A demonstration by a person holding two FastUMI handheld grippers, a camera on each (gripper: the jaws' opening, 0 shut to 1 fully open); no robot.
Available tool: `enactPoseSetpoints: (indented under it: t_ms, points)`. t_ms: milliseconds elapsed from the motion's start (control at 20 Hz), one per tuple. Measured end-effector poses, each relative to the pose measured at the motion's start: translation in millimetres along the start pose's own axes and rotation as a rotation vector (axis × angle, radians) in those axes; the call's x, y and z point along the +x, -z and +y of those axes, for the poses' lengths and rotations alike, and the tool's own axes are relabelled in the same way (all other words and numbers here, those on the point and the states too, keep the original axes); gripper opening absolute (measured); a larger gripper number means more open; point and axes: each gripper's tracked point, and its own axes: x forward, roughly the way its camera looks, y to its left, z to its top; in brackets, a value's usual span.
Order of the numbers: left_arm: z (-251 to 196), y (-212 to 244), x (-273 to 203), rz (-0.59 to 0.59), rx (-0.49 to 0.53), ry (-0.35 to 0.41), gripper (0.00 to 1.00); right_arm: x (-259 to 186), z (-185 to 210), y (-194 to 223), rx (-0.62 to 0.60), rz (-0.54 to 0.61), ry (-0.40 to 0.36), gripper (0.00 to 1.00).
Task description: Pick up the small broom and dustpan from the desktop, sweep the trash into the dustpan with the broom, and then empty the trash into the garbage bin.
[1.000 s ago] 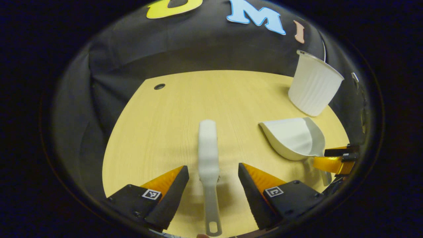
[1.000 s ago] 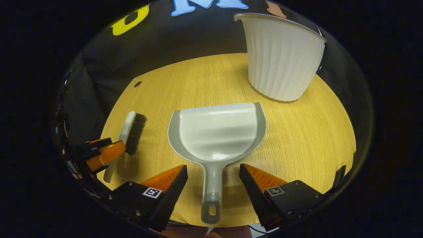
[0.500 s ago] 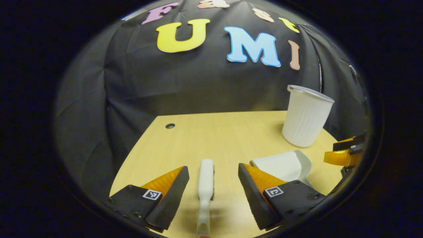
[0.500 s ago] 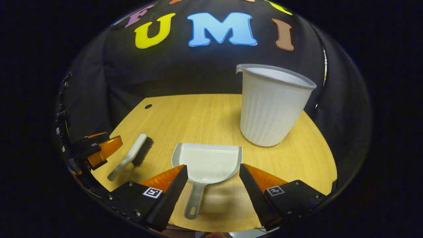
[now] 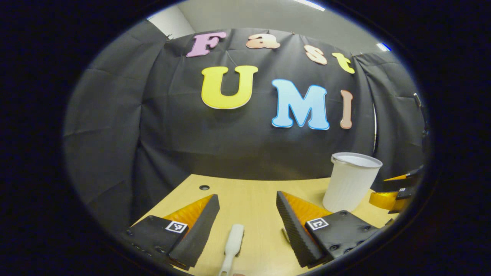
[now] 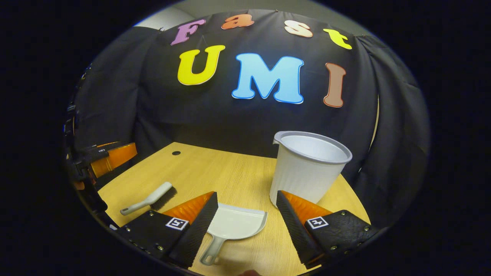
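Pale wood-grain table carries everything: small white plastic broom with dark bristles lies flat on it, left of the white plastic dustpan, which also lies flat with its handle toward the camera. White ribbed plastic garbage bin stands upright just behind and to the right of the dustpan.

Change over the last second: both cameras have pulled back and tilted up. A second ago the broom sat large between the left gripper jaws and the dustpan large between the right gripper jaws; now both tools look small and low in their views and much more of the black booth wall shows. Both pairs of jaws are spread wide, as they were, pinching nothing. In the right gripper view the left gripper shows far left, above the table edge; in the left gripper view the right gripper shows far right beside the bin.

Meaning: both hands are backing off with the tools left on the table, neither one picked up. No trash shows on the visible table.

Containers: dustpan tray looks empty. Bin's visible inner wall is clean; its bottom is hidden, so contents can't be told. This fits either a retreat after emptying or a pull-back from the tools before any sweep
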Motion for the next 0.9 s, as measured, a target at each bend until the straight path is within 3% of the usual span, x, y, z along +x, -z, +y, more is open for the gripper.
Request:
enactPoseSetpoints:
  t_ms: [250, 900]
  points:
    - [9.6, -24.1, -5.1, -0.055, -0.013, 0.005, 0.99, -3.3, -7.7, -15.2, 0.021, -0.068, 0.052, 0.96]
    - [13.7, -30.2, 6.1, -0.076, 0.015, 0.046, 0.96, -16.4, -22.3, -32.2, 0.044, -0.114, 0.150, 0.96]
